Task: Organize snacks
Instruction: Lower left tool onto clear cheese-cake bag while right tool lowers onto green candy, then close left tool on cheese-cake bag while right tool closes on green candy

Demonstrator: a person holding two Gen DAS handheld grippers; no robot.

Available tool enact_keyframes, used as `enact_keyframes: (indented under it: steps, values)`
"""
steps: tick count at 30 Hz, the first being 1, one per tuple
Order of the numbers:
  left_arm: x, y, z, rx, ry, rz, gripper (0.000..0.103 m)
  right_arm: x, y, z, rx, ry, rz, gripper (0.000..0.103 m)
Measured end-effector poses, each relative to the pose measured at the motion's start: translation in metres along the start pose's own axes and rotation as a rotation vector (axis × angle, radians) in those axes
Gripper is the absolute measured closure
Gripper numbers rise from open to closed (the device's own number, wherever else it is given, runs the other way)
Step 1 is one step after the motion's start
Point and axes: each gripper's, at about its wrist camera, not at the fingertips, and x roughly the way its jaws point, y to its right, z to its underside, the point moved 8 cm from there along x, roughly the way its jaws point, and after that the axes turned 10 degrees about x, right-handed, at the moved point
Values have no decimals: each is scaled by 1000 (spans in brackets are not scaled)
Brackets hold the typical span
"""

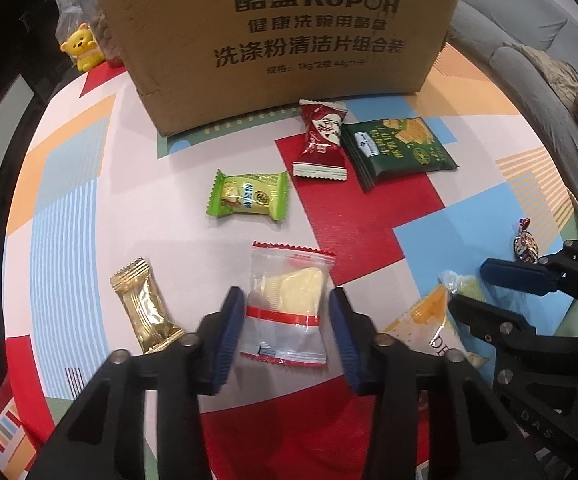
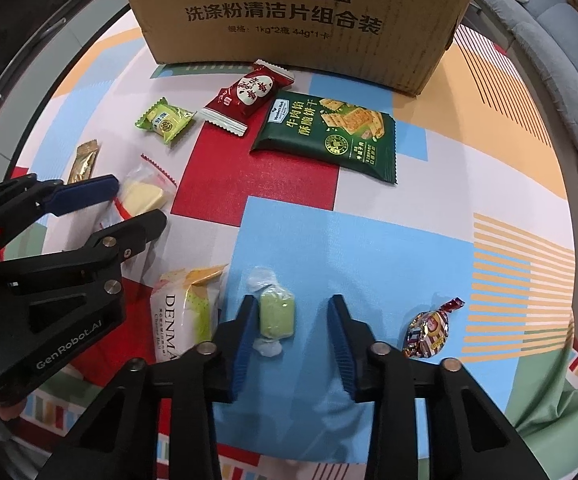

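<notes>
My left gripper (image 1: 287, 300) is open, its blue pads on either side of a clear packet with a pale yellow cake and red stripe (image 1: 289, 304) lying on the table. My right gripper (image 2: 293, 312) is open around a green candy in a clear wrapper (image 2: 275, 314), which sits against the left pad. Other snacks lie about: a gold packet (image 1: 145, 306), a light green packet (image 1: 249, 196), a red packet (image 1: 321, 140), a dark green cracker pack (image 2: 329, 132), a white DENMA packet (image 2: 185, 312) and a foil candy (image 2: 429, 330).
A large cardboard box (image 1: 273, 36) stands at the back of the colourful patterned table (image 2: 409, 240). A yellow bear figure (image 1: 81, 46) and a bag stand at the back left. A grey sofa (image 2: 561, 52) runs along the right.
</notes>
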Motion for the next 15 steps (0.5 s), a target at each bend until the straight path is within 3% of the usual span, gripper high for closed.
enact_keyframes:
  steps: [2, 15]
  values:
    - [-1, 3, 1, 1, 0, -2, 67, 0, 2, 0, -4, 0, -6, 83]
    - [-7, -2, 5, -27, -6, -11, 70, -3, -1, 1, 4, 6, -30, 83]
